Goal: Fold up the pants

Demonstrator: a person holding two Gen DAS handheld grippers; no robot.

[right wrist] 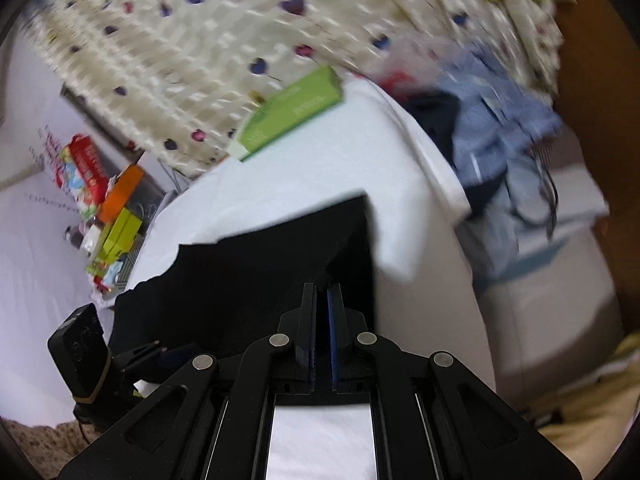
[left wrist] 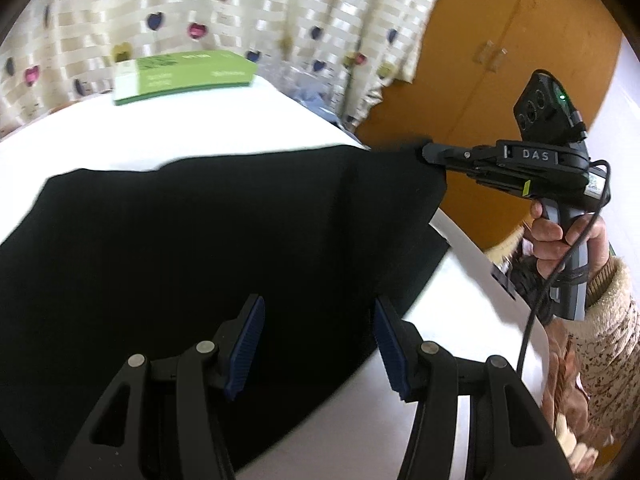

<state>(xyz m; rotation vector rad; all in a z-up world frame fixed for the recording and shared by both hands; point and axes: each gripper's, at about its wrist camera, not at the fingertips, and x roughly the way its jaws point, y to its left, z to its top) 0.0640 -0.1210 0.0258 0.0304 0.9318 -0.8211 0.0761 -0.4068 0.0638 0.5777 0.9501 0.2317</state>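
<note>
A white surface [left wrist: 240, 128] stands before a heart-print curtain [left wrist: 200, 12], carrying one green box [left wrist: 184, 76] and one pair of black pants [left wrist: 200, 240] at frame centre. The left gripper [left wrist: 320, 344] has its jaws spread above the cloth; the right gripper [right wrist: 323, 320] pinches the pants' edge. Only the right wrist view shows blue laundry [right wrist: 500, 120] at upper right.

Black pants [left wrist: 200, 240] on a white table [left wrist: 200, 128], green box [left wrist: 184, 76], heart-patterned cream curtain [left wrist: 200, 4].

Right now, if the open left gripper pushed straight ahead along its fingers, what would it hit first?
Most likely the black pants spread on the white table: the left gripper points down at the fabric with nothing between. Depth is unclear.
</note>
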